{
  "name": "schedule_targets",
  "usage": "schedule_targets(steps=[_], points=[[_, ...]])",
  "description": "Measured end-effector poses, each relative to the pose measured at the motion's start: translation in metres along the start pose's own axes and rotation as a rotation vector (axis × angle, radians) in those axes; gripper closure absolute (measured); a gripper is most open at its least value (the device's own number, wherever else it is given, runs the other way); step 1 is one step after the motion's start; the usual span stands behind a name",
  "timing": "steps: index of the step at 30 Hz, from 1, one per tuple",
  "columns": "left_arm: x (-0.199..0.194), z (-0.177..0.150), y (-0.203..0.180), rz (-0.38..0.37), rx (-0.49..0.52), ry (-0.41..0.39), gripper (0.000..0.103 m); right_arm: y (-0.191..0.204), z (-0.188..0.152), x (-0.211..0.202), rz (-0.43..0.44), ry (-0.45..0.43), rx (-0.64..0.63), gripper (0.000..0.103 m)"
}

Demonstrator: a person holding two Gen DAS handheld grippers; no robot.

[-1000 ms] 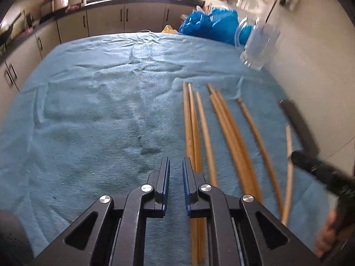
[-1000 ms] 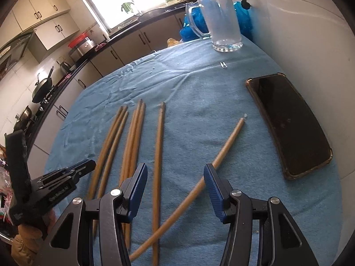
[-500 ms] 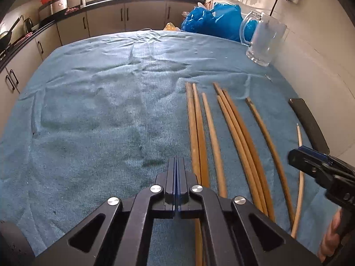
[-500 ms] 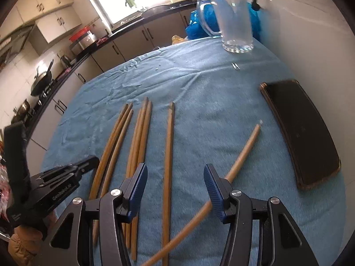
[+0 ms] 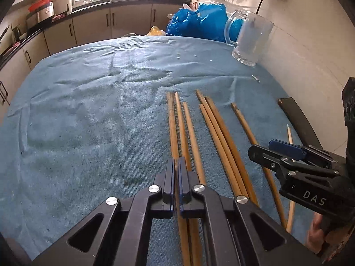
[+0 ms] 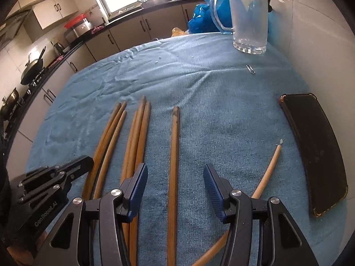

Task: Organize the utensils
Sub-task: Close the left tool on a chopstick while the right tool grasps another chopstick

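Several wooden chopsticks lie side by side on a blue towel. In the left wrist view my left gripper is nearly shut, its jaws around the leftmost chopstick. In the right wrist view my right gripper is open and empty, its jaws on either side of a single straight chopstick. A paler chopstick lies apart at an angle on the right. Two groups of chopsticks lie to the left. The right gripper also shows in the left wrist view.
A glass mug stands at the far right by the wall. A black phone lies at the right edge. A paper clip lies near the mug. Blue plastic bags sit behind the table. Kitchen cabinets run along the back.
My left gripper closed from open to almost shut and moved right, over the leftmost chopstick. My right gripper moved left, so the single straight chopstick now lies between its jaws.
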State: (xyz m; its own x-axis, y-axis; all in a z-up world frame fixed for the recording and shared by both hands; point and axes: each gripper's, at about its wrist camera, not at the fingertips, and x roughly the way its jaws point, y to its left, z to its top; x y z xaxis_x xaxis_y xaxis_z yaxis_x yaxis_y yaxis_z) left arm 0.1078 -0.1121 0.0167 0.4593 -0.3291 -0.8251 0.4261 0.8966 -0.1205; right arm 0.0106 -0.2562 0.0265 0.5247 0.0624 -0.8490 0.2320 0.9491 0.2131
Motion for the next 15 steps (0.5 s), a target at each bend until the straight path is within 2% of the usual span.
schedule_targets(steps=[3,6,8,9,10,12,15], points=[[0.006,0.005,-0.005,0.030,0.027,0.006,0.098,0.005,0.004,0.004,-0.047,0.005,-0.032,0.054],[0.014,0.009,-0.012,0.077,0.053,0.020,0.095,0.008,0.011,0.009,-0.073,0.021,-0.046,0.056],[0.016,0.012,-0.018,0.114,0.090,0.023,0.095,0.010,0.016,0.013,-0.102,0.035,-0.063,0.061],[0.017,0.013,-0.019,0.121,0.087,0.030,0.096,0.011,0.019,0.015,-0.125,0.043,-0.068,0.068],[0.013,0.011,-0.018,0.119,0.080,0.036,0.096,0.011,0.021,0.016,-0.139,0.050,-0.069,0.080],[0.009,0.006,-0.015,0.118,0.064,0.041,0.097,0.009,0.023,0.017,-0.129,0.073,-0.061,0.093],[-0.003,-0.007,-0.006,0.118,0.030,0.056,0.097,0.005,0.020,0.013,-0.080,0.110,-0.027,0.094]])
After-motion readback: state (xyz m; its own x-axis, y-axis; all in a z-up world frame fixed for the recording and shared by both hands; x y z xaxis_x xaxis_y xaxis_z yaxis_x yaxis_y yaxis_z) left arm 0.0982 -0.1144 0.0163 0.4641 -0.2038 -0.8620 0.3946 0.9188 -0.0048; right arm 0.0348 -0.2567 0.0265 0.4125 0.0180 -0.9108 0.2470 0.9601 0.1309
